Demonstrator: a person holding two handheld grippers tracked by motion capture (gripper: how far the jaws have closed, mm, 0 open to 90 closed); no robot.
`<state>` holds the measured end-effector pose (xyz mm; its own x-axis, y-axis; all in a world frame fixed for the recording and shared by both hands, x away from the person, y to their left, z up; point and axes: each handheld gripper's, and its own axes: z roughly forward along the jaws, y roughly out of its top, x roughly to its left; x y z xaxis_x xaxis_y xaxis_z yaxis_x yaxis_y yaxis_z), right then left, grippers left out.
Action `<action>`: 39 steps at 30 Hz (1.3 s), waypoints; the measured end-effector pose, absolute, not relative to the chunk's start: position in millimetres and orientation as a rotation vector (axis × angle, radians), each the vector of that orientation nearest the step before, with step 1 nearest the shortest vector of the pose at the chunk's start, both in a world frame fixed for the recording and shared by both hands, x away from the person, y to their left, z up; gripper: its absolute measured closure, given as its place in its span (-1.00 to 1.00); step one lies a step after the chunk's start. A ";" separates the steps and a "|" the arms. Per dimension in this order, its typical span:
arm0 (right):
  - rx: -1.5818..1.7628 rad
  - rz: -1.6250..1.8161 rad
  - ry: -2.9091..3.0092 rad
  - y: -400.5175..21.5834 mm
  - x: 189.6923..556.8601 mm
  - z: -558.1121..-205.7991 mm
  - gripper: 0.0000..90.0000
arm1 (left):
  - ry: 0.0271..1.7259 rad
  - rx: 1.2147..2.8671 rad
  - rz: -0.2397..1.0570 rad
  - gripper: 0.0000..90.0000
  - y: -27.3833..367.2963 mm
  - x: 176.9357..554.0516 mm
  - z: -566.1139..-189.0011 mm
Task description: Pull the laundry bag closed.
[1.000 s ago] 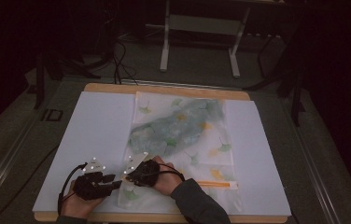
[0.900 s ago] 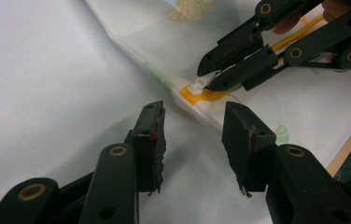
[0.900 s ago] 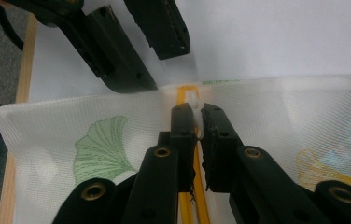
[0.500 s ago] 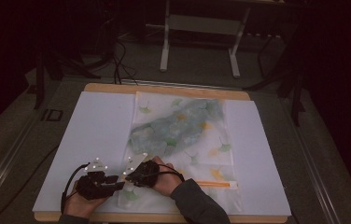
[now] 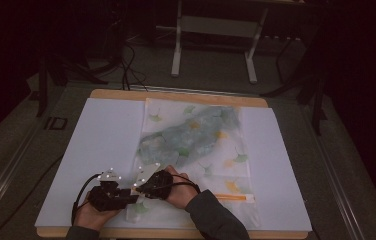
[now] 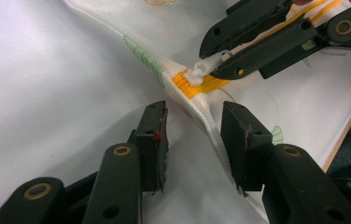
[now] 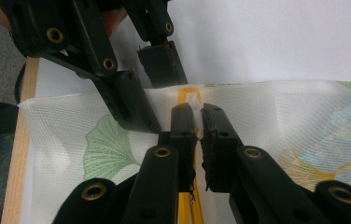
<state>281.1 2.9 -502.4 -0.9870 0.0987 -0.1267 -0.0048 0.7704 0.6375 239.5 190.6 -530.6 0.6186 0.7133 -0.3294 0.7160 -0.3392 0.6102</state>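
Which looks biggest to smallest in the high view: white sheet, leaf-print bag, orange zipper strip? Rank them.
1. White sheet.
2. Leaf-print bag, lying on the sheet.
3. Orange zipper strip, a thin line along the bag's near edge.

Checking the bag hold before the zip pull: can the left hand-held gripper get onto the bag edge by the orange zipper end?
Probably yes. The left hand-held gripper is open, straddling the raised bag edge below the orange zipper end. Nothing lies between. The right hand-held gripper pinches the white slider above, clear of that gap.

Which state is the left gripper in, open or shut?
Open: the left gripper has its jaws apart, straddling the mesh bag's raised edge without clamping it.
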 end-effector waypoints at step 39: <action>0.113 0.933 2.892 -5.8 287.4 -523.8 0.88 | 1.082 2.094 -0.009 0.96 187.3 240.2 -531.0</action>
<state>287.4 -5.8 -523.8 -0.9921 0.1012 -0.0735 0.0392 0.8096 0.5857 240.2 187.3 -531.0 0.6399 0.6940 -0.3301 0.6992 -0.3475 0.6248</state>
